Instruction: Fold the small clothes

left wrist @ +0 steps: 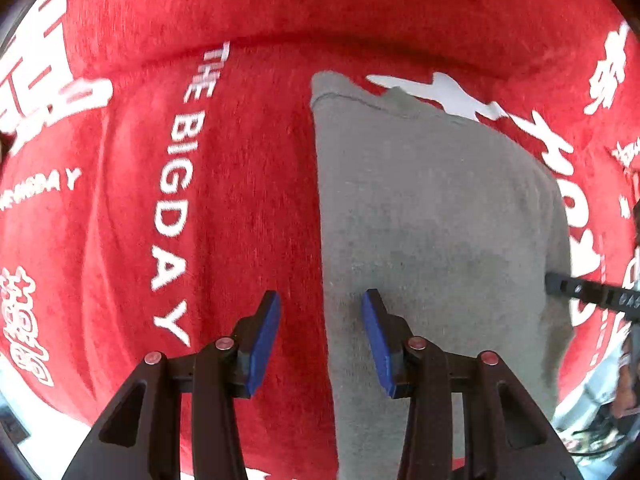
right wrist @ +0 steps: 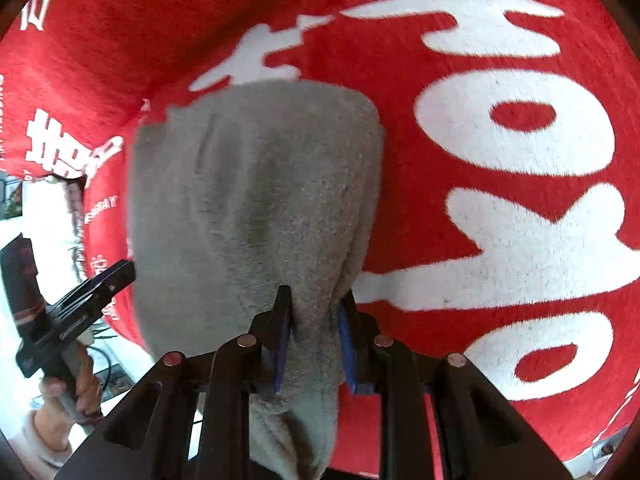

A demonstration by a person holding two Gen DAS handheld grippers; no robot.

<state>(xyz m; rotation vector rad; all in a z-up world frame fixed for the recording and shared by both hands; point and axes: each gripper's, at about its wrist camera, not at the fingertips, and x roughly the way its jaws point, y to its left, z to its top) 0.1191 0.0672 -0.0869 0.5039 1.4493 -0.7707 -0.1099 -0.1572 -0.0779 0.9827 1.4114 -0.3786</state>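
A small grey garment [left wrist: 432, 216] lies flat on a red cloth with white lettering [left wrist: 224, 184]. My left gripper [left wrist: 322, 320] is open and empty, its blue pads straddling the garment's left edge. In the right wrist view my right gripper [right wrist: 314, 320] is shut on the near edge of the grey garment [right wrist: 256, 200], with fabric bunched between the blue pads. The right gripper's finger [left wrist: 584, 290] shows at the garment's right edge in the left wrist view. The left gripper [right wrist: 106, 280] shows at the left in the right wrist view, held by a hand [right wrist: 68, 392].
The red cloth [right wrist: 500, 160] covers the whole surface and rises in a fold at the back [left wrist: 320, 12]. A white floor and cables [right wrist: 108, 364] lie beyond its left edge. Pale clutter [left wrist: 600, 412] sits off the cloth at lower right.
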